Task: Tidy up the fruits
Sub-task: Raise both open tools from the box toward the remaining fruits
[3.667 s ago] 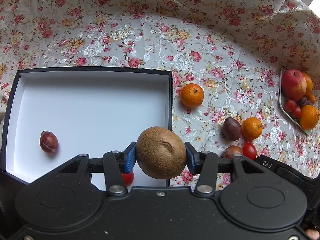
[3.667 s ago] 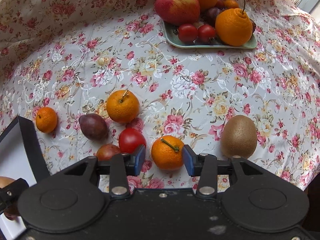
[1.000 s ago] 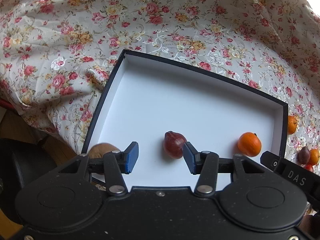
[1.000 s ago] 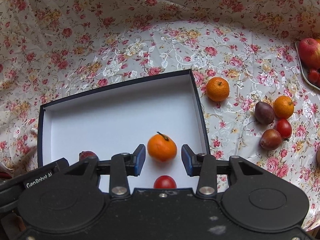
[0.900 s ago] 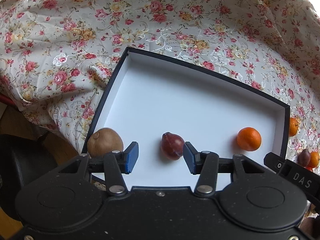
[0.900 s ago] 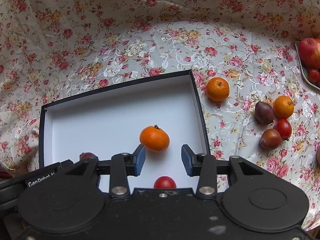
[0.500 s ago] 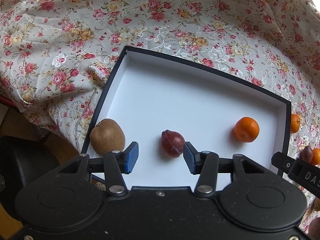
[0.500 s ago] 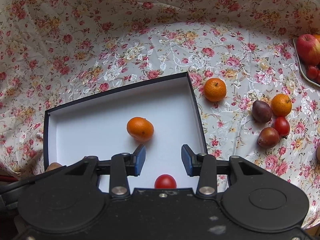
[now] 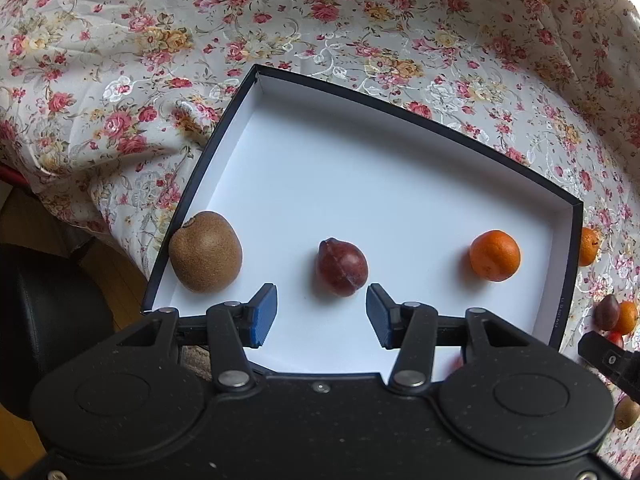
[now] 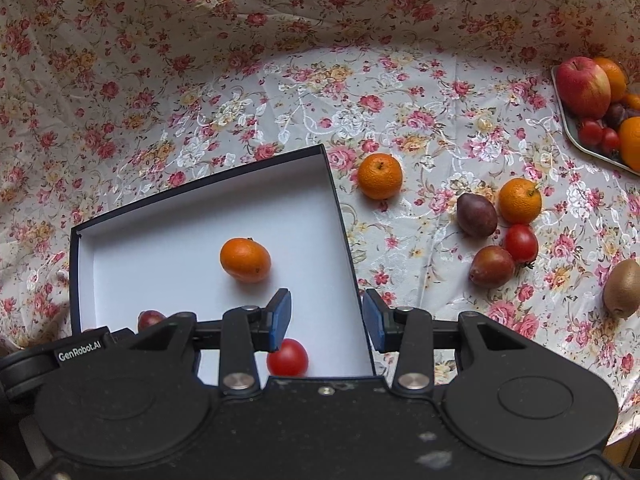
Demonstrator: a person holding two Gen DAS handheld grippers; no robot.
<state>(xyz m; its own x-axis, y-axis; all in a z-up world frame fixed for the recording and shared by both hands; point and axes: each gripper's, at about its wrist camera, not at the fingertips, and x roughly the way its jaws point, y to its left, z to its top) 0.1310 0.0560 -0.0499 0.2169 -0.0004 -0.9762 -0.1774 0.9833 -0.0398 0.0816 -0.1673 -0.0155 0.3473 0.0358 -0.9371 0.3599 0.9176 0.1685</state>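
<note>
The left gripper (image 9: 321, 316) hangs low in the frame over the white box (image 9: 360, 168), its jaws apart and holding nothing. In the box lie a brown kiwi (image 9: 205, 257) at the left wall, a dark plum (image 9: 341, 267) in the middle and a mandarin (image 9: 495, 255) to the right. The right gripper (image 10: 326, 320) is also empty, jaws apart, above the box's right wall. A red tomato (image 10: 288, 357) sits below it. More fruit lies on the flowered cloth (image 10: 280, 80) at right.

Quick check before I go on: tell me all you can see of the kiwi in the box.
The kiwi is brown, fuzzy and egg-shaped, whole, with a small stem nub at its upper left. It lies on its side on the white floor of the box, in the near left corner against the dark left wall. Nothing grips it; the plum lies apart.
</note>
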